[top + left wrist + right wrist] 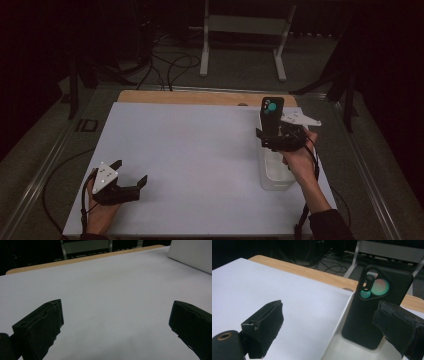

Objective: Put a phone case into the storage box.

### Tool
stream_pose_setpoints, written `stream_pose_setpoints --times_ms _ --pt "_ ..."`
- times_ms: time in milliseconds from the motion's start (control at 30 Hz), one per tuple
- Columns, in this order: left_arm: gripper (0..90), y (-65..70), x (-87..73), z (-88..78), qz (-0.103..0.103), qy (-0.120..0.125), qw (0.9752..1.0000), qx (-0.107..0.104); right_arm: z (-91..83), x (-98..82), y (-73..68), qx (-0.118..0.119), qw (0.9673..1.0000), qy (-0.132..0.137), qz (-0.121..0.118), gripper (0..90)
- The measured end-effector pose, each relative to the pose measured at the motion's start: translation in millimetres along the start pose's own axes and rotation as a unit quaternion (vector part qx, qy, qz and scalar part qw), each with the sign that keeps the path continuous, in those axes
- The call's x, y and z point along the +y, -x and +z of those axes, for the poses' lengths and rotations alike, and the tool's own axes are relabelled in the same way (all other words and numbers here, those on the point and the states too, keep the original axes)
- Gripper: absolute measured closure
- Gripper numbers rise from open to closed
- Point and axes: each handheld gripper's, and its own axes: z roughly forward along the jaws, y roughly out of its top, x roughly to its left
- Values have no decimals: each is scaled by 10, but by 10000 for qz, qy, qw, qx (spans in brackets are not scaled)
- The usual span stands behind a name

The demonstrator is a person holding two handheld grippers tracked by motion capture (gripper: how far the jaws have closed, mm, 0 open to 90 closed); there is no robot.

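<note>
A black phone [272,116] stands upright at the far end of a clear box [274,172], near the 2 o'clock corner of the white tabletop [200,165]. Its camera ring faces the person. In the right gripper view the phone [377,305] leans close against the box's white far wall, with the box rim [337,325] running down toward the bottom edge.

The right hand-held gripper [281,138] hangs over the box just behind the phone. Its jaws stand wide apart and hold nothing; in the right gripper view the right jaw sits just in front of the phone's lower edge, and whether it touches the case cannot be told, while the left jaw is well clear over the bare tabletop.

The left hand-held gripper [127,182] rests low at about 8 o'clock, near the tabletop's front left corner, jaws spread and empty, pointing toward 2 o'clock. In the left gripper view only bare white surface lies between and ahead of its jaws.

The whole middle of the tabletop, from 9 o'clock across to the box, is open. A wooden strip [200,97] borders the far edge at 12 o'clock, and the box sits close to the right edge.
</note>
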Motion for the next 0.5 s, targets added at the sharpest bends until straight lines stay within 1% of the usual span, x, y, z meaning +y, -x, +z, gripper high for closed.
stream_pose_setpoints --times_ms 167,267,300,333,433,467,500 --pt "1 4 18 -12 -6 53 10000 -14 -114 -155 -83 115 9998 146 22 80" --pt "0 10 29 -16 5 87 10000 -14 -204 -283 -159 193 9995 255 -47 80" --pt "1 10 29 -16 5 87 10000 -14 -204 -283 -159 193 9995 255 -47 80" --pt "1 9 37 -22 20 95 10000 -16 -257 -348 -204 242 9991 343 -100 80" --pt "0 9 44 -32 5 118 9999 -23 -315 -428 -262 313 9985 434 -120 80" --pt "0 8 50 -42 -5 163 9999 -37 -315 -428 -262 313 9985 434 -120 80" --pt "0 11 58 -59 -10 211 9998 -66 -341 -479 -293 355 9981 489 -129 80"
